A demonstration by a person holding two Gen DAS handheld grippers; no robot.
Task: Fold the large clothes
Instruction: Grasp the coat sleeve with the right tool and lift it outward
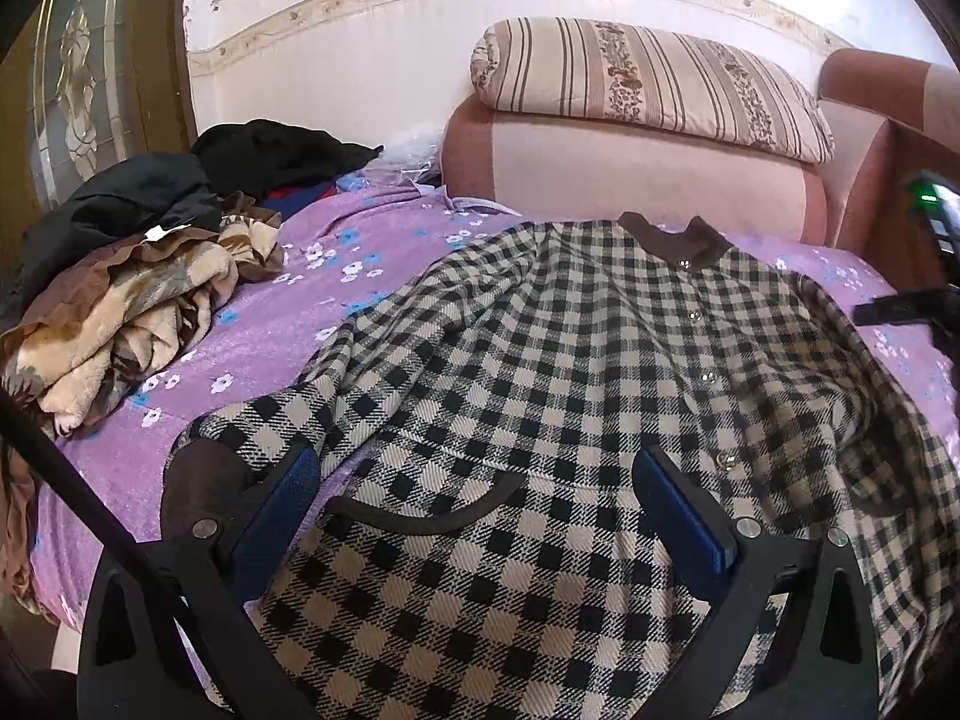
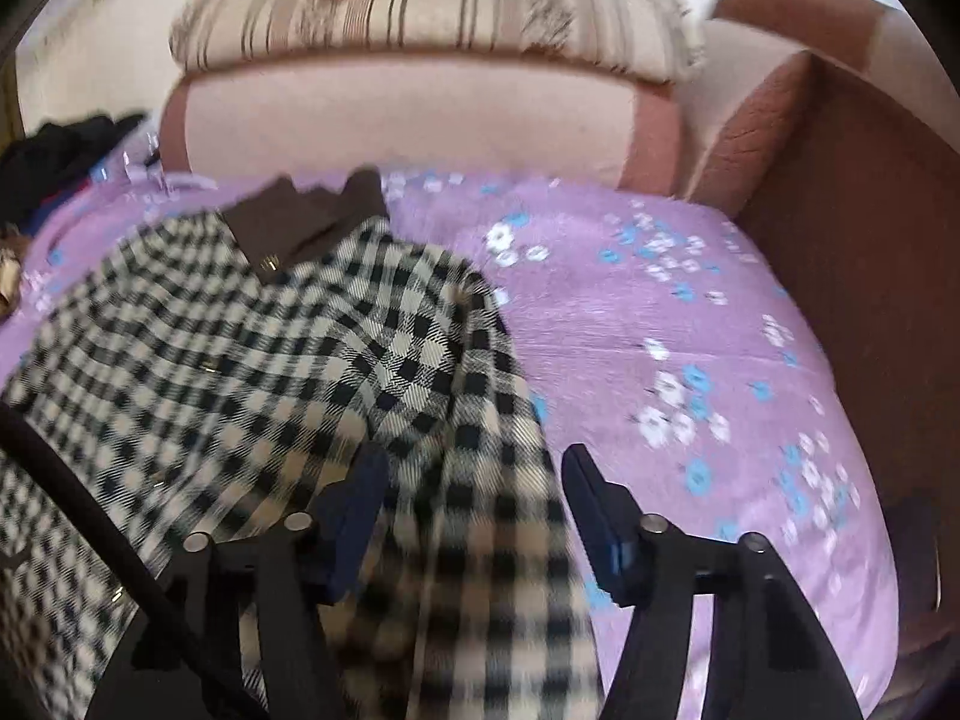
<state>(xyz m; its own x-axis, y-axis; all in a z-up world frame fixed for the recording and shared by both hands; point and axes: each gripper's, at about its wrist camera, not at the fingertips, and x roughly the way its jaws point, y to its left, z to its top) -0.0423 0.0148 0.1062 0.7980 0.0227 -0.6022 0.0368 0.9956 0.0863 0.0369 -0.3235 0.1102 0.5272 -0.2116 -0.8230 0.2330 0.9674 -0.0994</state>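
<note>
A black-and-cream checked coat with a brown collar lies front up and buttoned on the purple flowered bed sheet. My left gripper hangs open over the coat's lower left part, blue pads spread wide above a brown-trimmed pocket. The left sleeve with its brown cuff lies just outside the left finger. In the blurred right wrist view, my right gripper is open over the coat's right sleeve, which runs between the fingers without touching the pads. The collar is at the far end.
A heap of brown patterned and black clothes lies at the bed's left. A pink sofa back with a striped pillow stands behind the bed. Bare sheet stretches right of the coat to a brown armrest.
</note>
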